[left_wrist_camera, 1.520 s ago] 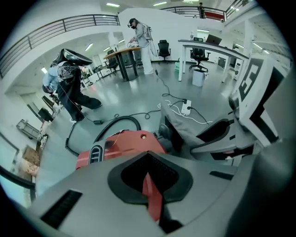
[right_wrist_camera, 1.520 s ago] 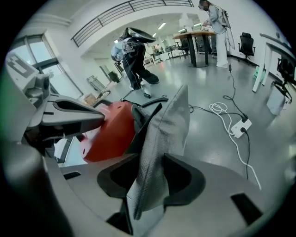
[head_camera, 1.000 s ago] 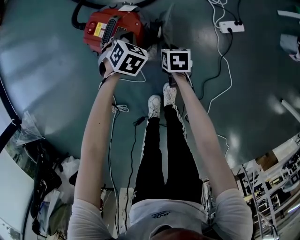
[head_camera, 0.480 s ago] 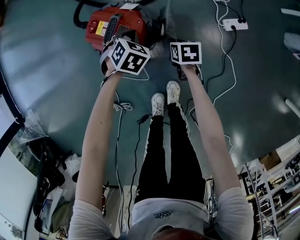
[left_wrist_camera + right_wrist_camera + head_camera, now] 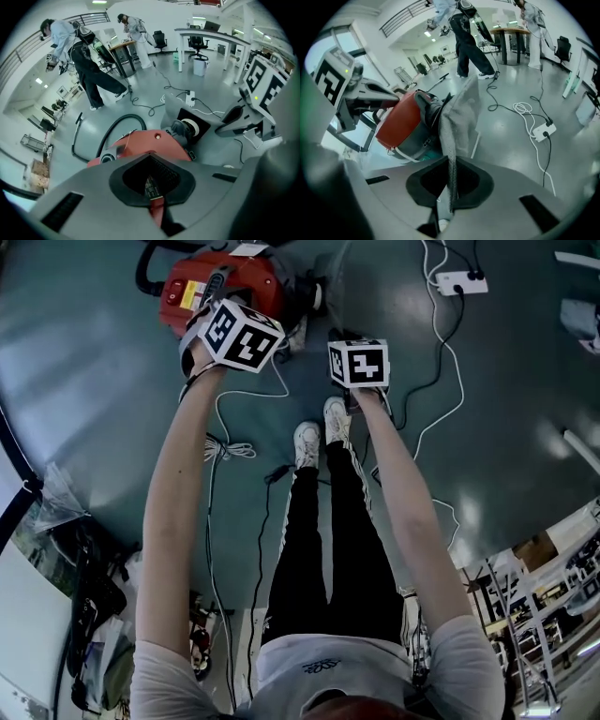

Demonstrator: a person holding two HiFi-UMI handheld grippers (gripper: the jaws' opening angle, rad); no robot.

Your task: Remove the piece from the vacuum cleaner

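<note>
The red vacuum cleaner [image 5: 225,282] lies on the floor at the top left of the head view, with its black hose [image 5: 117,129] curling behind it. My left gripper [image 5: 225,322] is right over it, and its jaws are shut on a red strip of the vacuum cleaner [image 5: 145,143]. A grey fabric dust bag [image 5: 457,117] hangs from the open end of the vacuum [image 5: 401,124]. My right gripper [image 5: 450,197] is closing tight on the bag's thin edge, which is pinched between the jaws. In the head view the right gripper [image 5: 354,351] is just right of the vacuum.
A white power strip [image 5: 461,282] and loose cables [image 5: 441,381] lie on the floor to the right. The person's white shoes [image 5: 319,432] stand just below the grippers. Bags and clutter [image 5: 75,549] sit at the left and racks [image 5: 553,587] at the lower right. Other people [image 5: 89,56] stand by desks far off.
The left gripper has shifted up and left onto the vacuum. The right gripper swung out to the right and came back, with the grey bag still in front of it.
</note>
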